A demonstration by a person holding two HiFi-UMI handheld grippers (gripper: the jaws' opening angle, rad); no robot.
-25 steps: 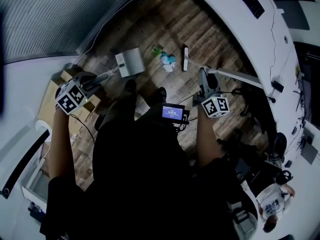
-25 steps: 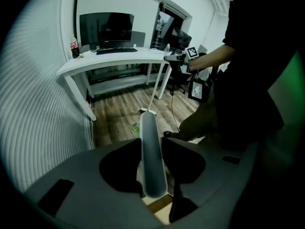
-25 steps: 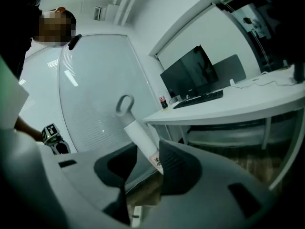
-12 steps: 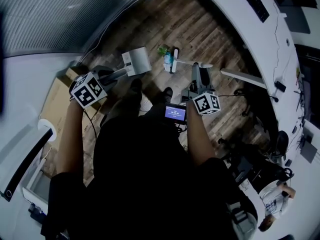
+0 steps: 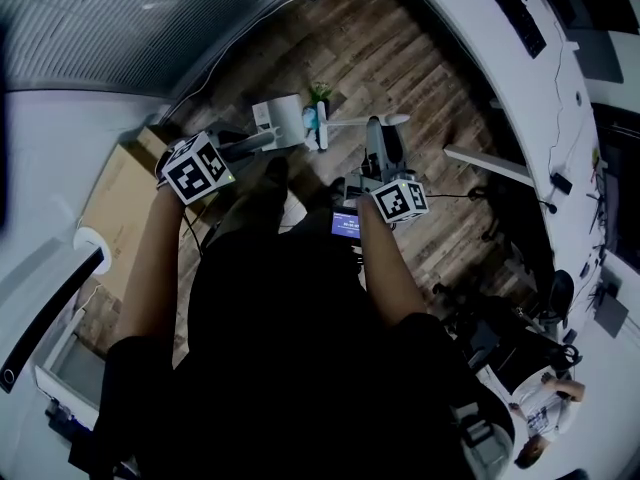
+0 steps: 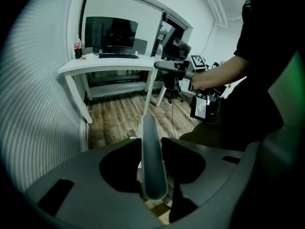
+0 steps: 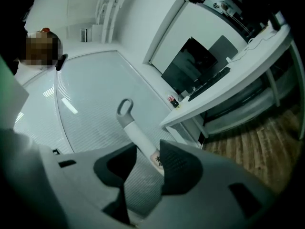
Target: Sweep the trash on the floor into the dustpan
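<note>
On the wooden floor, the white dustpan (image 5: 281,120) points its mouth right. My left gripper (image 5: 238,147) is shut on its grey handle (image 6: 151,163), which runs straight out between the jaws. Green and blue trash (image 5: 311,114) lies at the pan's mouth; a green scrap (image 6: 126,137) shows beyond the handle. The broom head (image 5: 322,128) stands just right of the trash. My right gripper (image 5: 376,130) is shut on the broom's white handle (image 7: 141,143), whose grey loop end (image 7: 125,107) sticks out past the jaws.
A long white desk (image 5: 470,38) curves along the right, with a leg (image 5: 482,162) reaching onto the floor. A cardboard box (image 5: 113,208) lies at the left by the ribbed wall. A monitor (image 6: 110,32) and a bottle (image 6: 77,47) stand on another desk. A person (image 5: 538,418) sits at lower right.
My right gripper has swept the broom head leftward, pushing the trash up to the dustpan's mouth. The left gripper has kept the dustpan in place.
</note>
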